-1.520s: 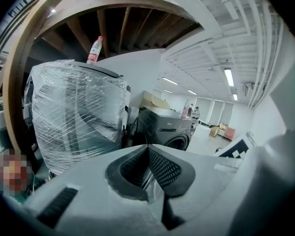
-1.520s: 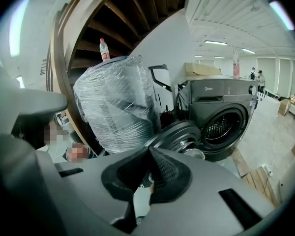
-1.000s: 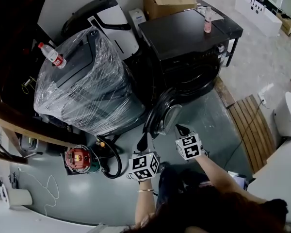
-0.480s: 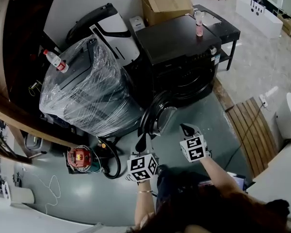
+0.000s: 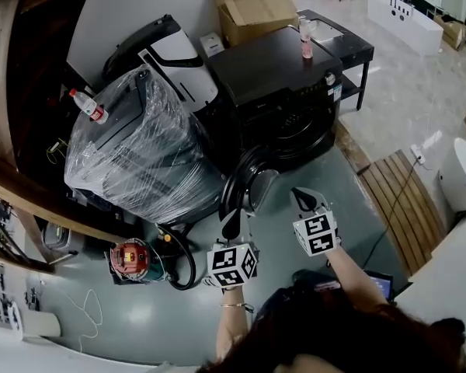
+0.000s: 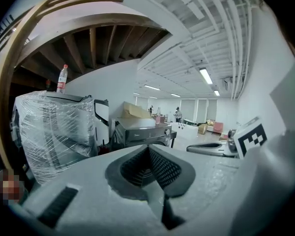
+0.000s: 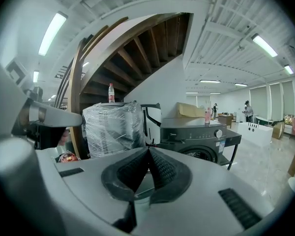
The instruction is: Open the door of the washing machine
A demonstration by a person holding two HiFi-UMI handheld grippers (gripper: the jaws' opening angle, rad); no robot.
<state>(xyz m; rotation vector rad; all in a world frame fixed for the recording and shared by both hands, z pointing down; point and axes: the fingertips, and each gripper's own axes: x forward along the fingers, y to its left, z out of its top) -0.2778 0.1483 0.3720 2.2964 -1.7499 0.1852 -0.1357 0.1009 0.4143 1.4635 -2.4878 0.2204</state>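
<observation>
Washing machine (image 5: 279, 84) door (image 5: 245, 183) open, grey floor (image 5: 140, 313), left gripper (image 5: 233, 217) and right gripper (image 5: 301, 198) fingers closed.

right claw (image 5: 303, 198) now farther from door (image 5: 247, 186)

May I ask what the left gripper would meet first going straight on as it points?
Probably the open door of the washing machine, just ahead of the left gripper; height is unclear, so it might pass above.
</observation>
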